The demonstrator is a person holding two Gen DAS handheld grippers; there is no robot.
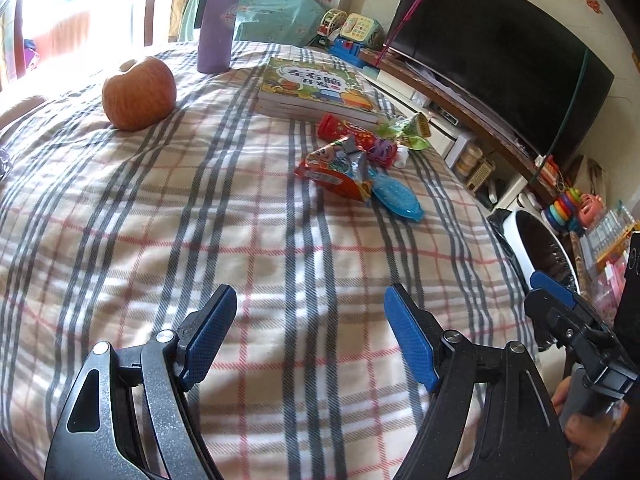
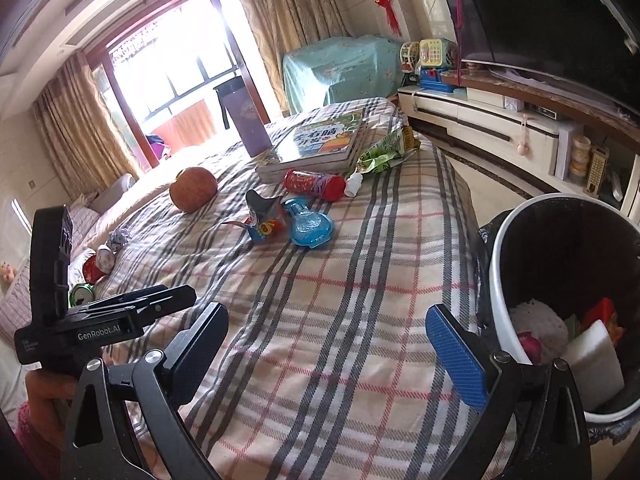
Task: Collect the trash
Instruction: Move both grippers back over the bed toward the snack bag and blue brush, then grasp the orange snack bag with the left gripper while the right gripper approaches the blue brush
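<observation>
Left wrist view: the left gripper (image 1: pixel 310 340) is held low over a plaid cloth (image 1: pixel 160 220) with its blue-padded jaws spread wide and nothing between them. A cluster of litter is seen ahead and slightly to the right of it: a crumpled red snack wrapper (image 1: pixel 336 168), a flattened blue plastic bottle (image 1: pixel 396 196) touching it, a red tube-shaped packet (image 1: pixel 340 126) behind, and a green wrapper (image 1: pixel 408 130) by a stack of books (image 1: pixel 316 92). The blue bottle's long axis is laid diagonally, running away to the right of the gripper's line of reach.

From the right wrist view, the right gripper (image 2: pixel 326 340) is likewise shown spread apart and empty, with the same litter well ahead. A white-rimmed bin (image 2: pixel 496 264), lined in black and already holding scraps, is stood just off the cloth's edge beside the right gripper's outer finger. The right hand is judged the handier for dropping into the bin; neither gripper appears clearly nearer the litter.

An apple (image 1: pixel 138 92) and a purple flask (image 1: pixel 216 20) are left farther back. Small cans (image 2: pixel 96 268) and a ball of foil (image 2: pixel 119 237) are visible at the cloth's far left edge. A television (image 1: pixel 500 52), a low cabinet and toys are lined along the right wall, with a bright curtained window (image 2: pixel 168 68) beyond.
</observation>
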